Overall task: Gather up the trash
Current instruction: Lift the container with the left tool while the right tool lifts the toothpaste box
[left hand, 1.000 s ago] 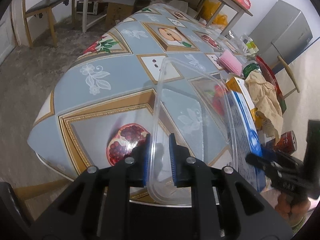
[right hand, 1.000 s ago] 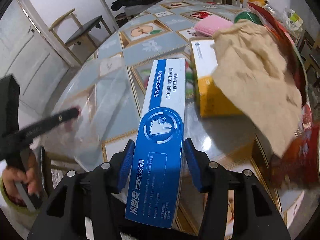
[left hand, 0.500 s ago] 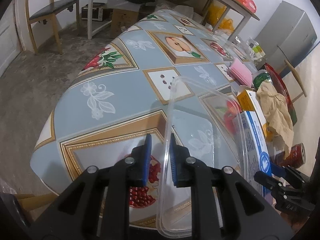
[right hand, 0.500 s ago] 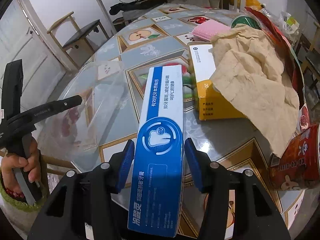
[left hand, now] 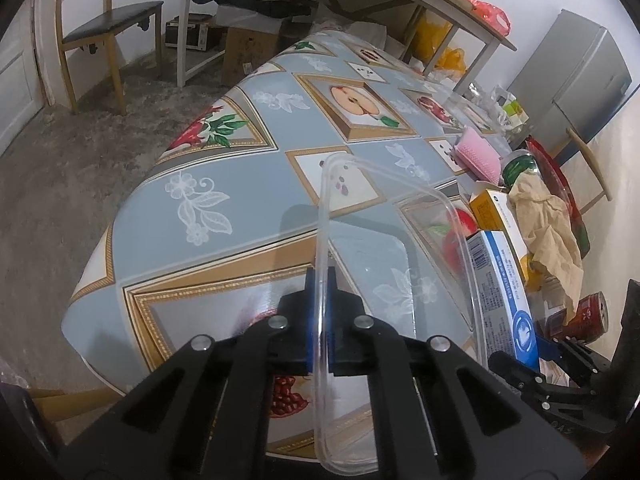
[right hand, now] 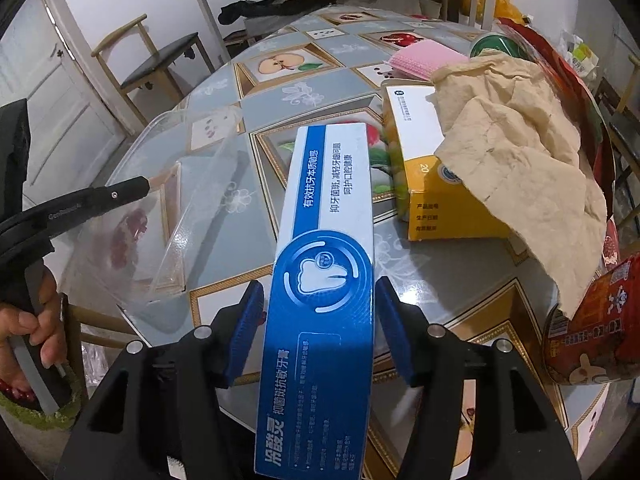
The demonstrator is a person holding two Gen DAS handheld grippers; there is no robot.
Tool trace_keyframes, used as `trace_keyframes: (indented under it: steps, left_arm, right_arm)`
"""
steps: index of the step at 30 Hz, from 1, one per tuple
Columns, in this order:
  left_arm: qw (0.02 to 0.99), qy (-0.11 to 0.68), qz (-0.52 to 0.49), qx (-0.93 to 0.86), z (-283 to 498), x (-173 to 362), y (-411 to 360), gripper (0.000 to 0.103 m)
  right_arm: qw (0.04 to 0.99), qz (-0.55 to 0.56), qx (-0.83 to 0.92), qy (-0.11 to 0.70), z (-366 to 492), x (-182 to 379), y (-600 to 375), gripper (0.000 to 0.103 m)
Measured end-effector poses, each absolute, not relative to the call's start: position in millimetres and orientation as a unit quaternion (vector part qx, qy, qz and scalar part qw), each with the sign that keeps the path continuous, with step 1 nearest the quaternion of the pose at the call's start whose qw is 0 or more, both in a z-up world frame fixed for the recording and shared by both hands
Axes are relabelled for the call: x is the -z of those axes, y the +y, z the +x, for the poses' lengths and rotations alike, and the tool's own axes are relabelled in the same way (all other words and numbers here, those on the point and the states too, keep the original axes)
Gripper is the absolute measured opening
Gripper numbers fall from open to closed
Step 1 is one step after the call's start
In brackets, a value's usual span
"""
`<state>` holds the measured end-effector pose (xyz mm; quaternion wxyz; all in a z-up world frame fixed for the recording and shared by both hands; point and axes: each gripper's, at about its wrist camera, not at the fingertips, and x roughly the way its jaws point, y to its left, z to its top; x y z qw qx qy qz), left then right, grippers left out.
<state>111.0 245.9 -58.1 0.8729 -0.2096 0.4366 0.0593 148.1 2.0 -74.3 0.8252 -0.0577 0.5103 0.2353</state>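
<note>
The table [left hand: 248, 184], covered in a fruit-print cloth, fills both views. Its near rounded edge drops to grey floor [left hand: 60, 168] on the left, where the room is open up to a wooden chair [left hand: 108, 32]. The left and middle of the tabletop lie bare; the right side is crowded.

The clear plastic container [left hand: 400, 248] stands tilted over the near table edge. The left gripper [left hand: 319, 312] is clamped fully onto the container's left rim, blue pads pressing both sides of the thin wall. A hand [right hand: 36, 328] grips this tool's handle at the lower left of the right wrist view.

The crumpled brown paper [right hand: 520, 152] drapes over the yellow box [right hand: 436, 200] near the right table edge. A pink sponge [right hand: 424, 60] lies behind the box.

The blue toothpaste box [right hand: 328, 288] runs lengthwise between the jaws of the right gripper [right hand: 320, 320], just beside the container's right wall. These jaws are opening: a narrow gap shows between the left pad and the box, while the right pad sits at the box's edge.

A red can [right hand: 592, 324] stands at the right, near the paper's lower corner.
</note>
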Motion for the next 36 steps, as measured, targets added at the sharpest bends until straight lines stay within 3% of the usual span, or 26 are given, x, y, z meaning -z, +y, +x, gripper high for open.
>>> trace_keyframes:
  steps: [5, 7, 36]
  left_arm:
    - [0.875, 0.432, -0.208, -0.063, 109, 56, 245, 0.003]
    - [0.877, 0.43, -0.208, -0.063, 109, 55, 245, 0.003]
    - [0.898, 0.395, -0.18, -0.072, 93, 27, 237, 0.003]
  right_arm:
    - [0.828, -0.063, -0.234, 0.506, 145, 74, 2, 0.056]
    - [0.829, -0.068, -0.231, 0.505, 144, 75, 2, 0.05]
    - [0.839, -0.04, -0.241, 0.486, 135, 58, -9, 0.046]
